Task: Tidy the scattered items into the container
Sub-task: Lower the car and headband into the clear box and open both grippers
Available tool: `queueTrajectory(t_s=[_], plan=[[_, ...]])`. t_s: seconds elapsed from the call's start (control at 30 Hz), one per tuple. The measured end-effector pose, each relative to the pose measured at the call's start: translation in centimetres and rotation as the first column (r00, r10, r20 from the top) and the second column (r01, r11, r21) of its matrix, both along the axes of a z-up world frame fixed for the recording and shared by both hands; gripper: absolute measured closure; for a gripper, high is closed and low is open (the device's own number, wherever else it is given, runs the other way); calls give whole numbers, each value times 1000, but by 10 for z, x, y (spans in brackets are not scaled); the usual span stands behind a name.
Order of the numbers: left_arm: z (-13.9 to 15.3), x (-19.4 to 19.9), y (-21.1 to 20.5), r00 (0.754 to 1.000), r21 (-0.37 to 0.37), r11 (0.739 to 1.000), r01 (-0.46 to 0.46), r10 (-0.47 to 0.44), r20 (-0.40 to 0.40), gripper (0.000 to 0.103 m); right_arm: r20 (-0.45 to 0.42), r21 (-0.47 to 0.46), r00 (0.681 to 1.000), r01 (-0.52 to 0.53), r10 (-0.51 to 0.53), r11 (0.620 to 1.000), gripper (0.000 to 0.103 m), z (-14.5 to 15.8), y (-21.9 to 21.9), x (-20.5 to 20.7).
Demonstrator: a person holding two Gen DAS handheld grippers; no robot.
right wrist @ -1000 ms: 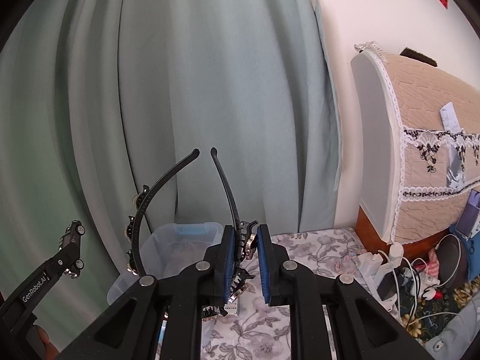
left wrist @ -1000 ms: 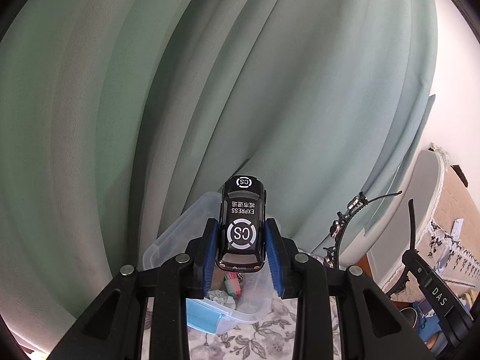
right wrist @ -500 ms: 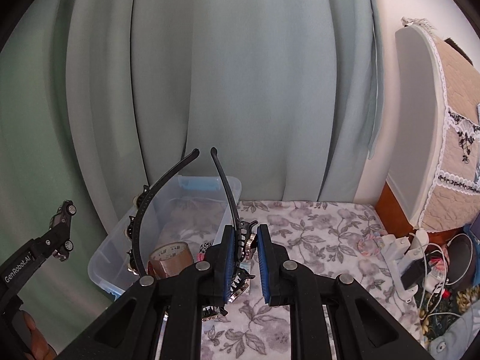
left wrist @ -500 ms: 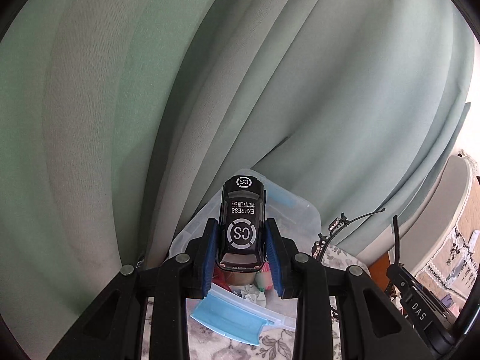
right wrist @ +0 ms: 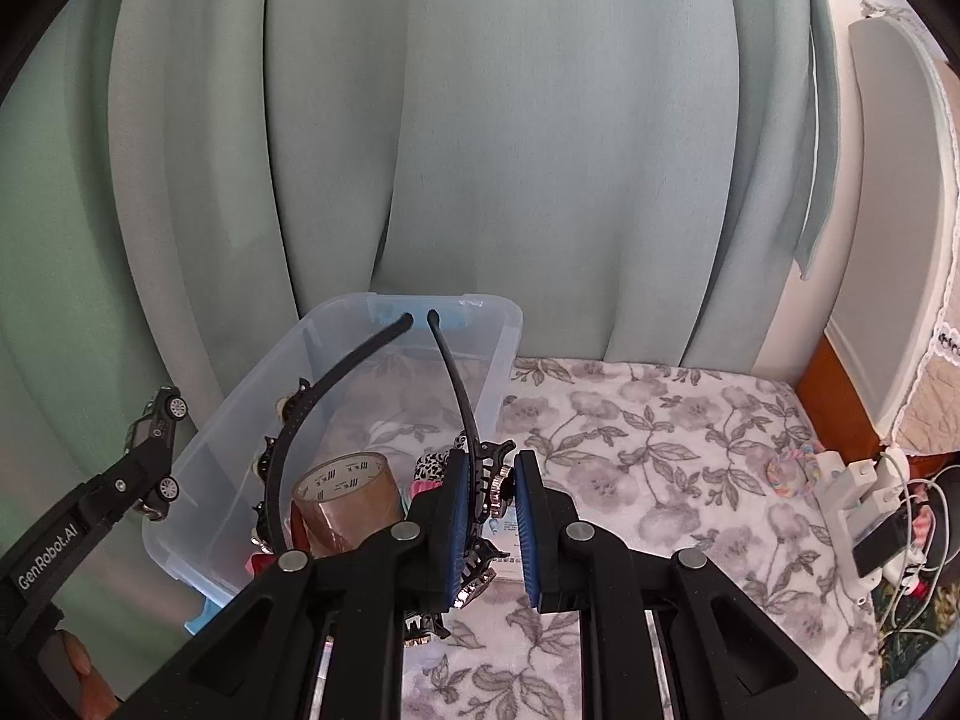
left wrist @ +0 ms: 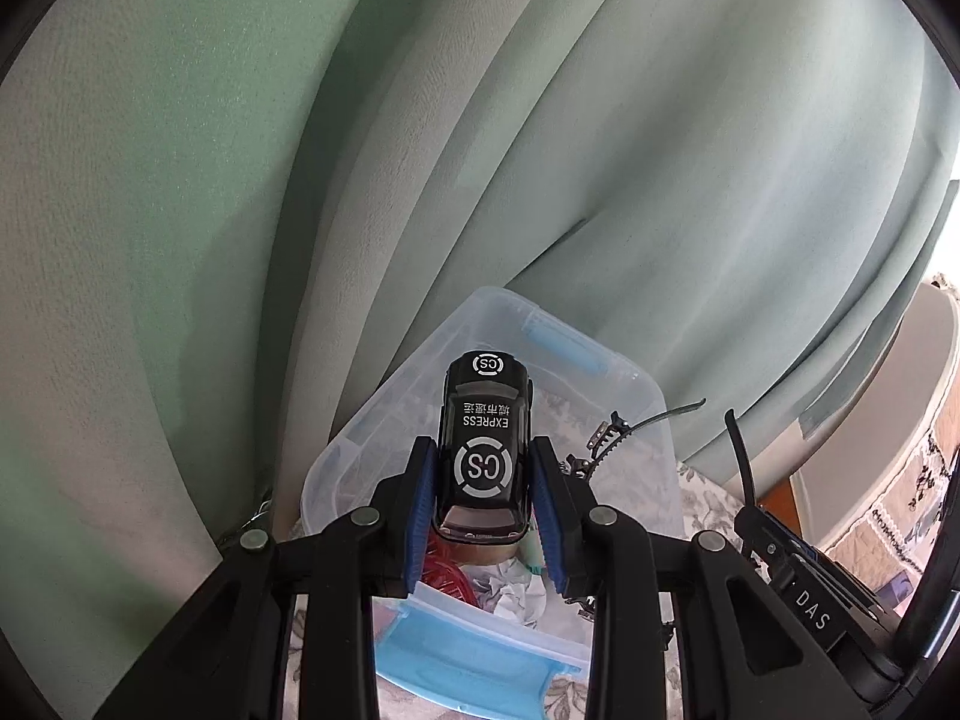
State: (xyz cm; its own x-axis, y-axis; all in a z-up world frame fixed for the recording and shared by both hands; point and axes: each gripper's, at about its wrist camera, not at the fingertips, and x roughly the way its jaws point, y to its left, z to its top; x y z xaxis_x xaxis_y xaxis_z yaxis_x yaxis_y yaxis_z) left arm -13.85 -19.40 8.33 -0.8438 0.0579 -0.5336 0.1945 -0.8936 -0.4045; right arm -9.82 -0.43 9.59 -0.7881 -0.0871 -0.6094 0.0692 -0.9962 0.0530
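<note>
My left gripper [left wrist: 483, 480] is shut on a black toy car [left wrist: 485, 450] marked "CS EXPRESS", held above the clear plastic container [left wrist: 636, 396]. From the right wrist view the car [right wrist: 157, 438] hangs just left of the container [right wrist: 504, 324]. My right gripper [right wrist: 491, 504] is shut on a black jewelled headband [right wrist: 300, 420], whose arc reaches over the container. The headband also shows in the left wrist view [left wrist: 648, 420]. Inside the container lie a roll of brown tape [right wrist: 345, 495], crumpled paper [left wrist: 510, 591] and something red [left wrist: 444, 570].
A blue lid or latch [left wrist: 462, 660] lies at the container's near end. A green curtain [right wrist: 540, 150] hangs right behind the container. The floral cloth [right wrist: 660, 450] covers the surface; a pastel hair tie [right wrist: 792, 468] and a white power strip with cables [right wrist: 864, 510] lie at its right edge.
Both grippers have tilted down and come closer to the container, which now shows more of its inside. The car and the headband stay gripped.
</note>
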Motion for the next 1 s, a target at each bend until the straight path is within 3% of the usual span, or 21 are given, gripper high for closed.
queueTrajectory(t_s=[0.47, 0.73, 0.93, 0.97, 1.0], plan=[[-27, -35, 4, 996, 0, 1000, 5, -5, 86, 71, 61, -11, 995, -76, 76, 997, 84, -31, -21, -21], [-33, -44, 8, 995, -6, 1000, 16, -15, 102, 71, 59, -13, 994, -91, 91, 996, 83, -31, -23, -22], [-29, -21, -1, 994, -15, 1000, 7, -5, 106, 68, 71, 2, 992, -105, 105, 994, 81, -29, -27, -22], [-27, 5, -7, 994, -16, 1000, 3, -1, 108, 63, 73, 8, 992, -108, 107, 994, 81, -29, -28, -22], [-27, 3, -6, 994, -15, 1000, 1, 0, 111, 59, 76, 12, 991, -110, 109, 994, 80, -28, -29, -21]])
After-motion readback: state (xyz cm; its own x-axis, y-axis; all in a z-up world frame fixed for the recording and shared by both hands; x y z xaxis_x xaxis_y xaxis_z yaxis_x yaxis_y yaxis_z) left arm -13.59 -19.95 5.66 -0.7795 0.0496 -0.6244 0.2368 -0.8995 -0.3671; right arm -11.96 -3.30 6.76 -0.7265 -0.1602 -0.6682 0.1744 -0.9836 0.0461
